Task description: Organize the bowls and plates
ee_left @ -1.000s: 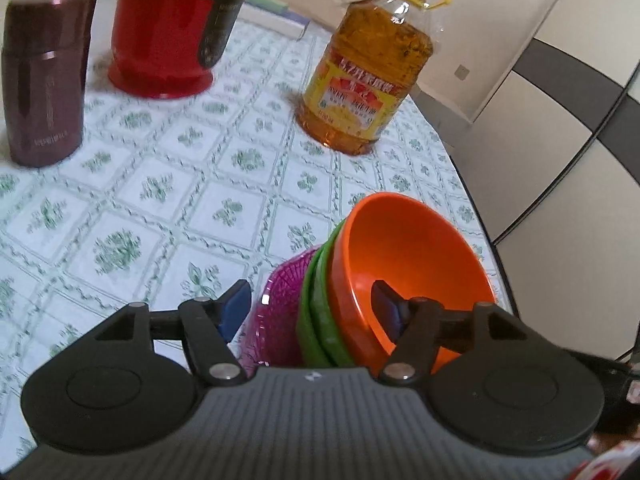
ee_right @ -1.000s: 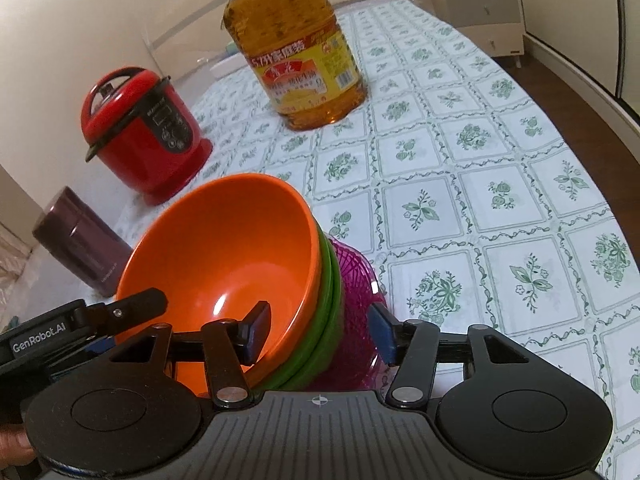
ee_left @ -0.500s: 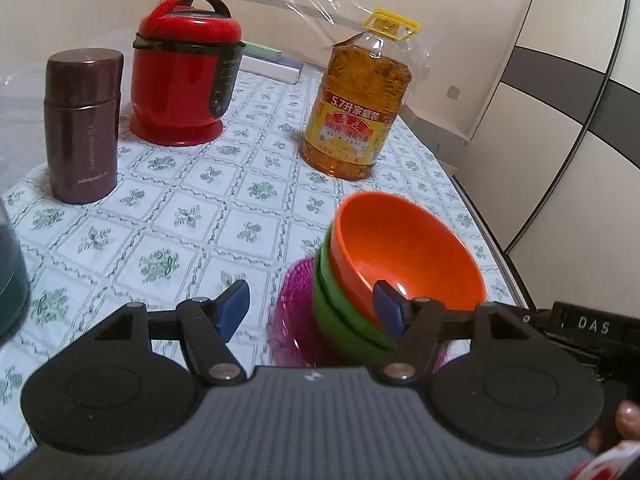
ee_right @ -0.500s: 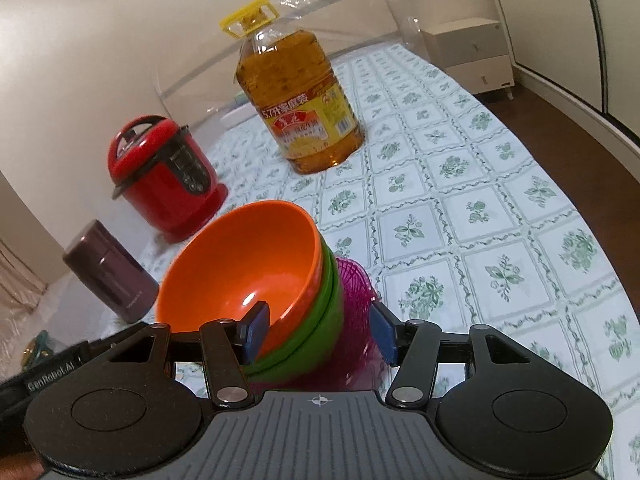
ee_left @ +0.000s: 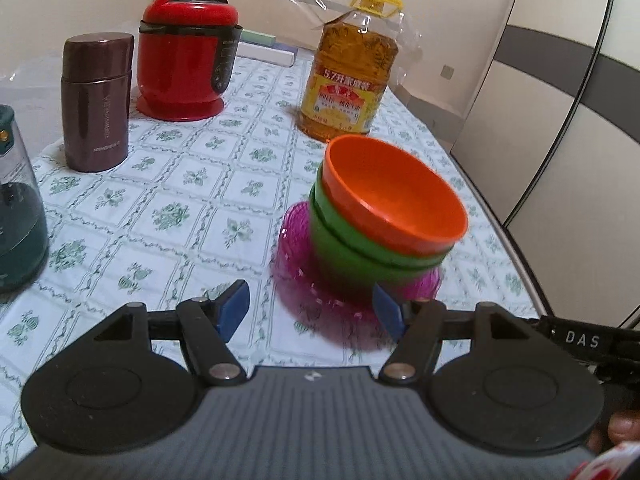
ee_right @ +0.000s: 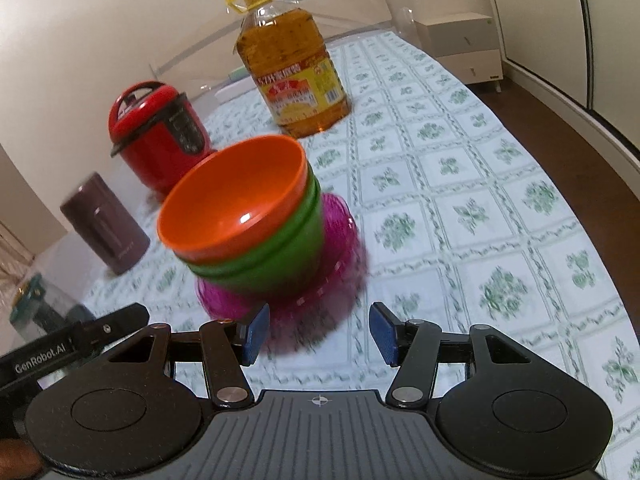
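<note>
The stack stood near the middle of both views: an orange bowl (ee_left: 394,204) nested in two green bowls (ee_left: 360,256), all resting on a pink plate (ee_left: 320,300) on the patterned surface (ee_left: 160,208). In the left wrist view the pile sat at about one o'clock from the left gripper (ee_left: 310,308), whose jaws were spread wide with nothing between them. From the right gripper (ee_right: 316,332), equally wide apart and empty, it lay at about eleven o'clock.

The bowls looked tilted rather than seated flat, the orange rim leaning toward the left gripper's side, and their edges were blurred, so the pile was probably not settled. That was the main risk, in my judgement: a nudge from either gripper could tip the stack off the plate, or slide it toward the surface's edge at three o'clock in the left wrist view.

The oil bottle (ee_left: 350,76) stood just behind the stack at twelve o'clock; a hard push that way could knock it. The red cooker (ee_left: 186,48) and brown flask (ee_left: 98,100) stood well apart at ten o'clock and seemed safe.
</note>
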`<state>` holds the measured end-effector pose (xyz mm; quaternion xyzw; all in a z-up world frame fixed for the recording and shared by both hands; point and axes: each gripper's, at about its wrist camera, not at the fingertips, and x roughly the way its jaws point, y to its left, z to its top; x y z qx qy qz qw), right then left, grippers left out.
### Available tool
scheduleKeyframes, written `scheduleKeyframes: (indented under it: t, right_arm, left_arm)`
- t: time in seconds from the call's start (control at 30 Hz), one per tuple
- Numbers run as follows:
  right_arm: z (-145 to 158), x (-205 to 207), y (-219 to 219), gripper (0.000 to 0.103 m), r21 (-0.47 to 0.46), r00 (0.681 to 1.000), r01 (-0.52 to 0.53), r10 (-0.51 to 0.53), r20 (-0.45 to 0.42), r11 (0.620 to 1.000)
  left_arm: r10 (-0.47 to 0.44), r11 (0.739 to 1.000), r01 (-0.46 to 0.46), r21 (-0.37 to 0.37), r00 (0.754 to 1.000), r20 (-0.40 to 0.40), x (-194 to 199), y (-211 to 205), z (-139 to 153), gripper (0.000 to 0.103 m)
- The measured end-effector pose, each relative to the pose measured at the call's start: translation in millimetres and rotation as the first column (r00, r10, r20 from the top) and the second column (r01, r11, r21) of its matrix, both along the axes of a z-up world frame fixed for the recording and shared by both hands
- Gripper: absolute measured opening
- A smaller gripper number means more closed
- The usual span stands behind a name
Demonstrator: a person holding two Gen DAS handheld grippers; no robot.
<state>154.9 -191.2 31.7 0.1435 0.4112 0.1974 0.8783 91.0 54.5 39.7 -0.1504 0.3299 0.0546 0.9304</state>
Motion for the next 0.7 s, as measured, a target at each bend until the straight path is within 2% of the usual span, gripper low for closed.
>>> scheduleKeyframes:
  t: [0.23, 0.7]
  right_arm:
    - [-9, -17, 1, 0.055, -0.068, 1.000, -0.021, 0.020, -0.005, 0.997]
    - [-13, -46, 4, 0.055, -0.134, 0.997, -0.079, 0.080, 0.003, 0.988]
  left_arm:
    - [-0.039, 0.999, 0.039, 0.002, 0.999, -0.036, -13, -16, -7, 0.065]
    - [-0.060, 0.998, 0.060, 0.000, 0.994, -0.095, -37, -26, -14, 0.064]
